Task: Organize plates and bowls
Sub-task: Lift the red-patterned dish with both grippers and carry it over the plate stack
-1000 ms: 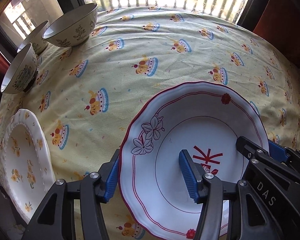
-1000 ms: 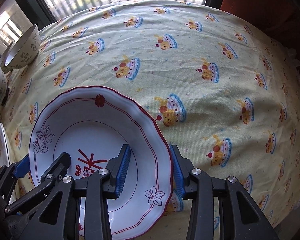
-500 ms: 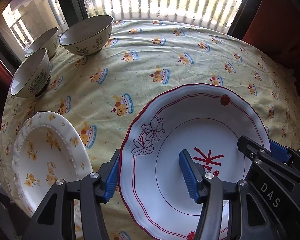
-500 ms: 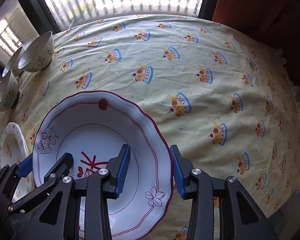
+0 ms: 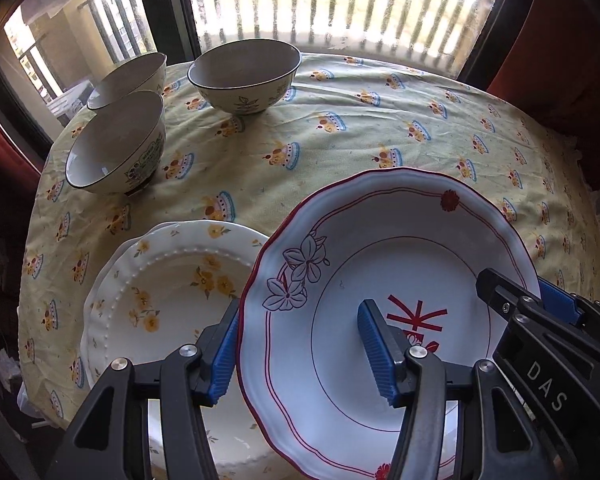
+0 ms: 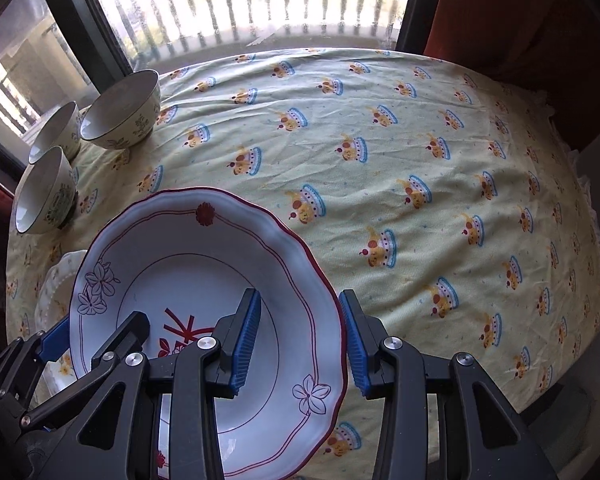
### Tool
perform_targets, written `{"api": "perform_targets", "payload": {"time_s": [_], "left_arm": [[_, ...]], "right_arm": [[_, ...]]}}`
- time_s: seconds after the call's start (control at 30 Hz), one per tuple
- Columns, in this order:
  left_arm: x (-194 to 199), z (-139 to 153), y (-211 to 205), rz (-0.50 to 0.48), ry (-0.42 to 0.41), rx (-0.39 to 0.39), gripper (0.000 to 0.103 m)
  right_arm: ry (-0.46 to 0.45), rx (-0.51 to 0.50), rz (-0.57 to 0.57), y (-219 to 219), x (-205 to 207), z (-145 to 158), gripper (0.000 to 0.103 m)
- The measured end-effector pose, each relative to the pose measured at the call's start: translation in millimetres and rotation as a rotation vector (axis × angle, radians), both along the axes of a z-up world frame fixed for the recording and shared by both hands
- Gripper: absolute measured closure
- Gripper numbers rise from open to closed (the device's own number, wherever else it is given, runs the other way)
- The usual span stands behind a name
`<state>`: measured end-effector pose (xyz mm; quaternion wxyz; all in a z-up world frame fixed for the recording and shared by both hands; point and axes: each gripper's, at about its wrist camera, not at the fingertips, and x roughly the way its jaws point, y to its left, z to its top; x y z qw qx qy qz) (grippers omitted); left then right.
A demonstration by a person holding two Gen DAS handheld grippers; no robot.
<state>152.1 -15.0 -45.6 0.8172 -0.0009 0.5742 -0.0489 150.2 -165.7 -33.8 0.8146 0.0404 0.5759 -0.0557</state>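
Observation:
Both grippers hold a white plate with a red rim (image 5: 380,264), also in the right wrist view (image 6: 188,264), above the table. My left gripper (image 5: 300,356) is shut on its left rim; my right gripper (image 6: 300,340) is shut on its right rim. The plate partly overlaps a cream plate with yellow flowers (image 5: 168,280), which lies on another plate at the table's left front and shows in the right wrist view (image 6: 56,280). Three bowls (image 5: 244,76) (image 5: 116,144) (image 5: 128,76) stand at the far left.
The round table has a yellow cloth with cake prints (image 6: 420,160). A window with bars is behind it. A red chair (image 6: 520,20) stands at the far right. The cloth's right half holds nothing.
Both grippers have lifted the red-rimmed plate up and carried it left. It now partly overlaps the flowered plate, and the views look down on the table from higher.

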Motion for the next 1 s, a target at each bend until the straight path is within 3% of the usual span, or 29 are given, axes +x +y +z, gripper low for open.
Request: {"api": "perform_targets", "payload": {"time_s": [0.27,0.63,1.0], "left_arm": [[-5.2,-4.7,45.7,0.002,-0.001,-0.005,0.046],[-12.0,-30.2,99.6,0.059,0.052,-0.017,0.046],[-14.8,-37.7,109.8,0.057,0.037,-0.016,0.046]], "right_arm": [[-0.005,0.0,-0.005,47.3,-8.5,-1.3,0.059],[0.049,-0.004,0.042,105.4,-13.7,-25.3,0.059],[0.081,-0.063,0.068,126.3,-10.7,-36.9,0.059]]}}
